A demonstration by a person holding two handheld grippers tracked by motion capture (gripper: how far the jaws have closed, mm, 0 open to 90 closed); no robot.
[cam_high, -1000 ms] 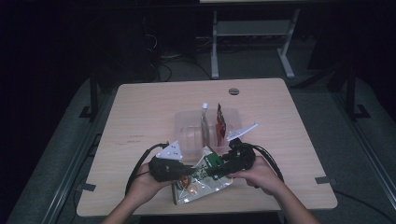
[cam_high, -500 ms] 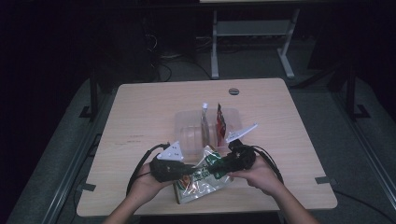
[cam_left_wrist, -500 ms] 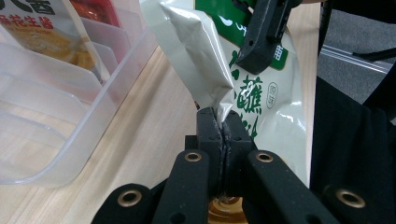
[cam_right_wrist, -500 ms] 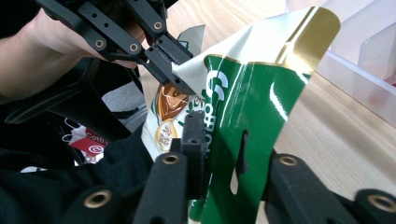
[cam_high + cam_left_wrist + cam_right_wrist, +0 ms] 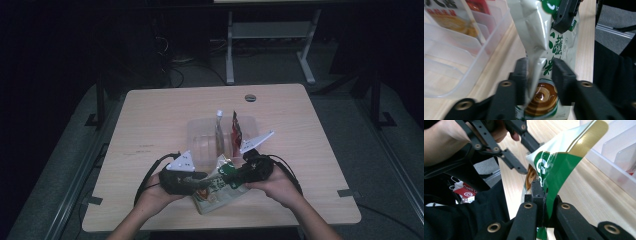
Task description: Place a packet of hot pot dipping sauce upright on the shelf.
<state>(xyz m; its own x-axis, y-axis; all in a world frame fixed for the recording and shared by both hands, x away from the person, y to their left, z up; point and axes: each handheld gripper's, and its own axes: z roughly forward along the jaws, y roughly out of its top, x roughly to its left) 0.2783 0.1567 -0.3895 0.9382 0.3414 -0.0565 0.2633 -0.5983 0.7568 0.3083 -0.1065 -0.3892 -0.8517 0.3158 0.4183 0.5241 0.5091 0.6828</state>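
Dark room; pale wooden counter (image 5: 150, 120) lit from above. Green-and-white sachet (image 5: 216, 189) sits at the counter's near edge, just in front of the clear divided tray (image 5: 197, 131). Right gripper (image 5: 543, 195) is clamped on the sachet's top corner. Left gripper (image 5: 539, 75) has just been opening; its jaws flank the sachet's crease, pads apparently not pressing. Handover judged under way: keep the right grip firm, pull the left clear without snagging the foil.
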